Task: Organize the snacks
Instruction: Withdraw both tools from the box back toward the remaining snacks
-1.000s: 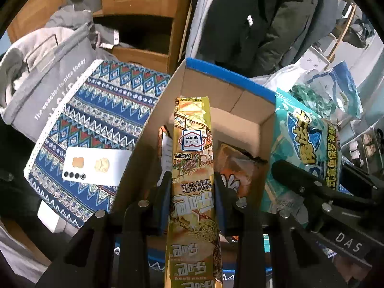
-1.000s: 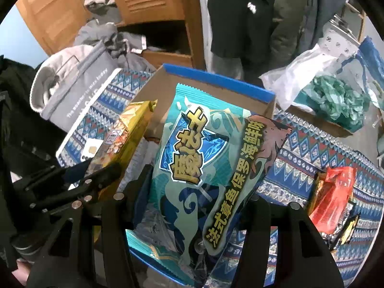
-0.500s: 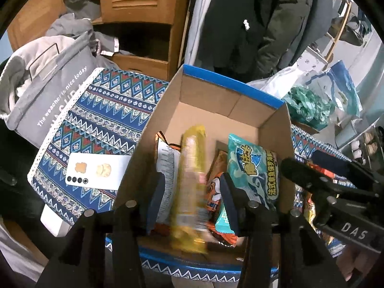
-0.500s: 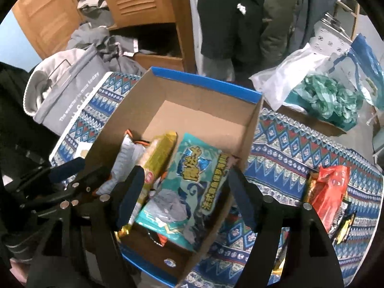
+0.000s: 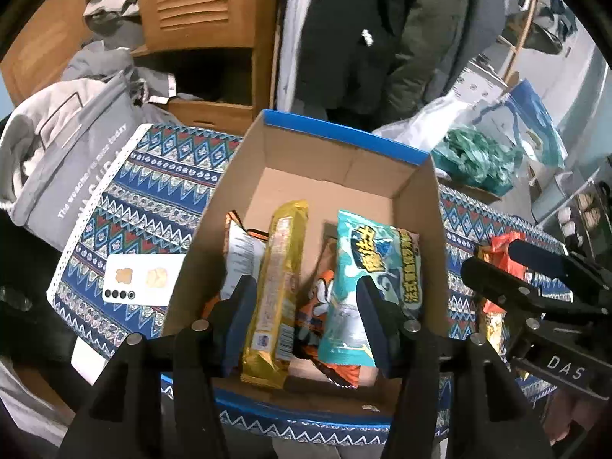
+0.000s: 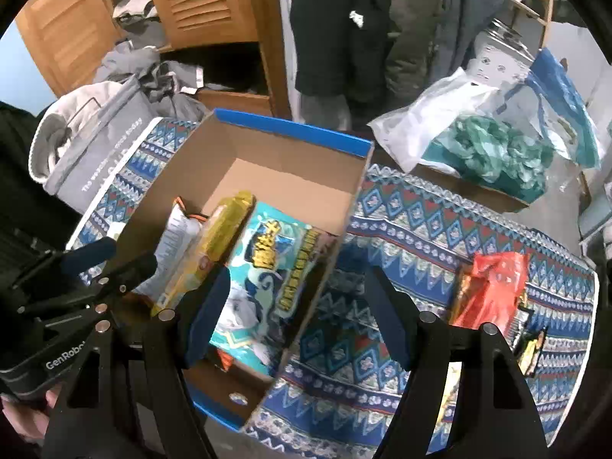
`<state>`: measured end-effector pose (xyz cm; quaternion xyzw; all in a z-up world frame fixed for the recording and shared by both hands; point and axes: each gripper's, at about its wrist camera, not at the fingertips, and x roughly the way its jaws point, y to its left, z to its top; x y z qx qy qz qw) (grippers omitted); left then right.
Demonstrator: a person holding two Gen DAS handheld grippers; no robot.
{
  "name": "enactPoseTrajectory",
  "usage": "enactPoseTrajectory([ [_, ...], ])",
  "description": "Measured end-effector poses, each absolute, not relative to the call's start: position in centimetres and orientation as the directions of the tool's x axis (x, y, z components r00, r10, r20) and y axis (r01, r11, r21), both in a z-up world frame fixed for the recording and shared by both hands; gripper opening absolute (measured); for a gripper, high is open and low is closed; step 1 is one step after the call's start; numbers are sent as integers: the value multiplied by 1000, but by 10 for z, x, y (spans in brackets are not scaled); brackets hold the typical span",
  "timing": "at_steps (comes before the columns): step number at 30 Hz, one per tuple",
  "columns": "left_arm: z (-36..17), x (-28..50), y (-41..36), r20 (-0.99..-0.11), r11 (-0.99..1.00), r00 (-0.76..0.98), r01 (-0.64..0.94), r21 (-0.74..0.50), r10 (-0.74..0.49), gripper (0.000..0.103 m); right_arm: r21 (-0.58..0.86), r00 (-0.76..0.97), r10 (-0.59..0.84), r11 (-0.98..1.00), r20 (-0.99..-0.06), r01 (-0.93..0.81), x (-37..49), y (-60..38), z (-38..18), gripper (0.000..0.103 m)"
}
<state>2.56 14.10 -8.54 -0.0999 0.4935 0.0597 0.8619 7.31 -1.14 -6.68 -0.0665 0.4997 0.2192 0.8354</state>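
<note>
Two snack packs lie in the cardboard box: a long yellow pack and, just beside it on the right, a teal bag. The left gripper is above them, its jaws opening, nothing pinched. The right gripper is spread wide over the box's right wall w/ nothing held. A red bag lies on the patterned worktop, well apart from the box.
</note>
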Motion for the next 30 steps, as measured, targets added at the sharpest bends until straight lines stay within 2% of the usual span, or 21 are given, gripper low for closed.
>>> enactPoseTrajectory([
  [8, -83, 25, 113, -866, 983, 500, -141, -117, -31, 56, 92, 418, 272, 911, -867, -403, 65, -44, -69, 74],
  [12, -82, 24, 94, -865, 988, 499, -107, -115, -47, 62, 85, 420, 254, 921, -871, -381, 61, -63, -71, 74],
  [26, -92, 19, 20, -893, 993, 436, 22, -116, -114, 64, 95, 433, 206, 960, -878, -264, 50, -147, -81, 74],
  [30, -94, 20, -1, -900, 992, 418, 44, -116, -124, 67, 102, 436, 193, 969, -879, -224, 47, -174, -87, 74],
])
